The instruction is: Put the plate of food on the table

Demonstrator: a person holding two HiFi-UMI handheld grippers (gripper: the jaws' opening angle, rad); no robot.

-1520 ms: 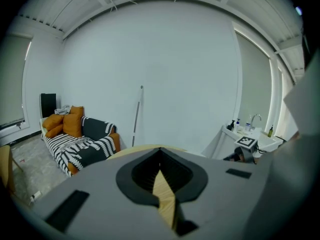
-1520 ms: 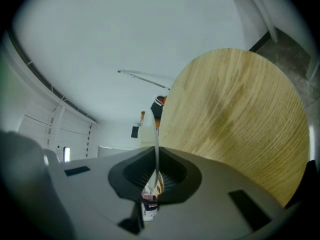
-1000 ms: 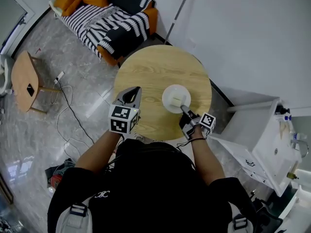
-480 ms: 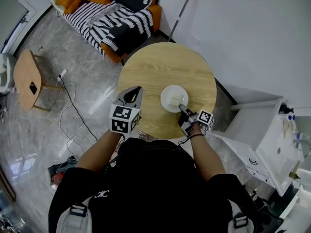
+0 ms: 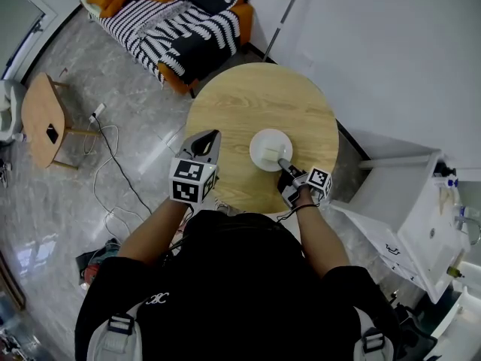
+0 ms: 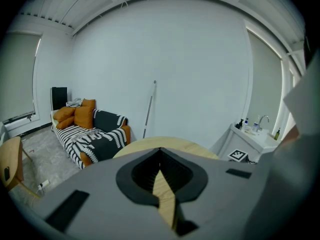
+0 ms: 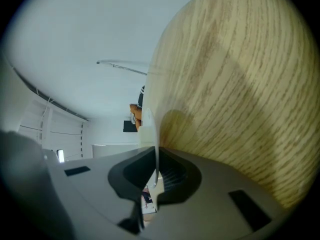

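Observation:
A white plate point(image 5: 270, 149) with a pale piece of food on it is over the right half of the round wooden table point(image 5: 240, 104). My right gripper point(image 5: 283, 165) is shut on the plate's near rim. In the right gripper view the rim point(image 7: 149, 126) runs edge-on between the jaws, close to the tabletop point(image 7: 240, 94) with a shadow beside it. I cannot tell whether the plate rests on the wood. My left gripper point(image 5: 212, 136) hovers at the table's left front edge, shut, with nothing held.
A striped sofa point(image 5: 173, 21) with orange cushions stands beyond the table. A small wooden side table point(image 5: 37, 119) and a cable point(image 5: 113, 171) are on the floor at left. A white cabinet point(image 5: 406, 209) stands at right. A pole point(image 5: 285, 10) leans on the wall.
The plate and my right gripper have shifted slightly toward the table's middle. The left gripper holds its place.

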